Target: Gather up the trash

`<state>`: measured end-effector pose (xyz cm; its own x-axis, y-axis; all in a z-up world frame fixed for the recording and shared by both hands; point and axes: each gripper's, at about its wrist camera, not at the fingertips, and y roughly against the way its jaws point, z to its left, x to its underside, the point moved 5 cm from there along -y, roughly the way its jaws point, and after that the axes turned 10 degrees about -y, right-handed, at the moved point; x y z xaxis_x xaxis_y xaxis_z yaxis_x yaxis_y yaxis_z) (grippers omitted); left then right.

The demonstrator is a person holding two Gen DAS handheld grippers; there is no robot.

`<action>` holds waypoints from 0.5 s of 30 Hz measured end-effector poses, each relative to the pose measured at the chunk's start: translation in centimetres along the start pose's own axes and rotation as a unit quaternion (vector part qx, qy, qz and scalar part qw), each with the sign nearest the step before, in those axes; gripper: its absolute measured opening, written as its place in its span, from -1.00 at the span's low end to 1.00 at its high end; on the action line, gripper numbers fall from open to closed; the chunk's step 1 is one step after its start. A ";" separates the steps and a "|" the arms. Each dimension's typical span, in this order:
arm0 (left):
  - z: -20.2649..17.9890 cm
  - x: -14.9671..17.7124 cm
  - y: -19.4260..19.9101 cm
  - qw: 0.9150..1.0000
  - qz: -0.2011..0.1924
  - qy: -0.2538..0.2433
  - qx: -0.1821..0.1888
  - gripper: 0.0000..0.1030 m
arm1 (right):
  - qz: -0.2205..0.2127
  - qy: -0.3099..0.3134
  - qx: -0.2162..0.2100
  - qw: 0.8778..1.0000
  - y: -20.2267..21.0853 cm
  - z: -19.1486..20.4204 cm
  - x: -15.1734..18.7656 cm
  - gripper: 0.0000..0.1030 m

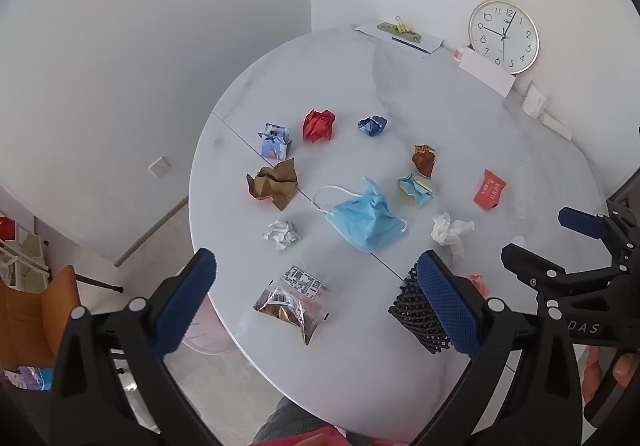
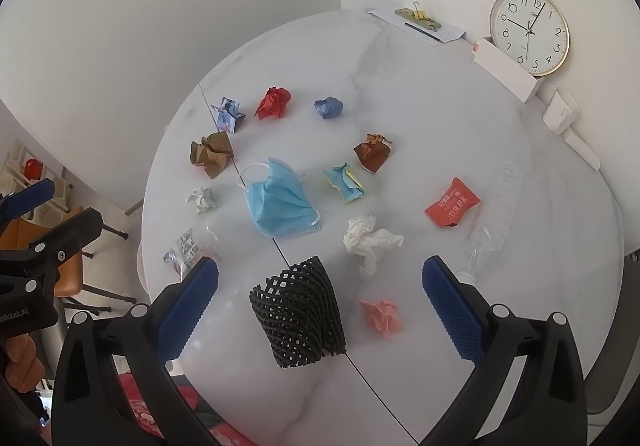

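Several pieces of trash lie scattered on a round white marble table. A blue face mask lies in the middle, with a white tissue to its right. A clear snack wrapper lies under my left gripper, which hangs open above the table's near edge. A black foam net and a pink paper wad lie below my right gripper, also open and empty. Farther off lie a red paper ball, a brown paper wad and an orange packet.
A clear plastic bottle lies at the table's right. A wall clock, a white box and papers with clips stand at the back by the wall. An orange chair is on the floor at the left.
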<state>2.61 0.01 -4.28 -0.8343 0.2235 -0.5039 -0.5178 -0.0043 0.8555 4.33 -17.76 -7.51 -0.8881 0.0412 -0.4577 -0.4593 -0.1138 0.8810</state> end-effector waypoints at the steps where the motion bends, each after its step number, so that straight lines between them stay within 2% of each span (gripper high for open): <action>1: 0.0 0.0 0.0 1.000 -0.001 0.000 0.000 0.88 | 0.000 0.000 0.000 1.000 0.0 0.0 0.0 0.97; 15: -0.2 0.0 0.2 1.000 -0.005 0.001 0.003 0.88 | 0.000 0.001 0.004 1.000 0.0 0.1 -0.1 0.97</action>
<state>2.52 -0.16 -4.12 -0.8294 0.2225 -0.5125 -0.5249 0.0036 0.8511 4.40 -17.70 -7.48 -0.8880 0.0393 -0.4582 -0.4597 -0.1054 0.8818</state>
